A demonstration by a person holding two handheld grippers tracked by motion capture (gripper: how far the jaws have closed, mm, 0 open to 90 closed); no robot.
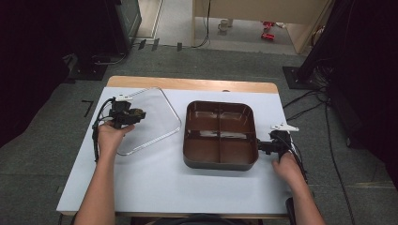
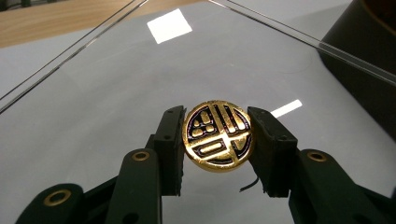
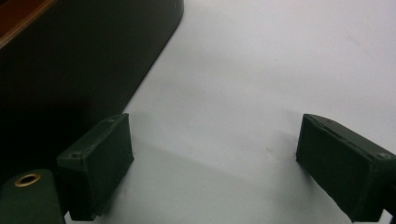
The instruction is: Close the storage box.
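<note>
A clear, square plastic lid (image 1: 157, 123) with rounded corners is at the left of the white table. At its middle is a round gold and black knob (image 2: 217, 128). My left gripper (image 2: 216, 140) is shut on that knob, one black pad on each side; in the high view the left gripper (image 1: 137, 114) reaches over the lid from the left. A dark brown tray (image 1: 186, 140) with four compartments stands at the table's middle. My right gripper (image 1: 264, 146) is beside the tray's right wall. Its jaws stand wide open over bare table, and the right gripper (image 3: 215, 158) has the tray's dark wall (image 3: 70, 70) at its left.
The table's wooden far edge (image 1: 187, 83) runs behind the lid and the tray. Grey floor with cables (image 1: 305, 101) and dark stands surrounds the table. White table surface (image 1: 187, 187) stretches in front of the tray.
</note>
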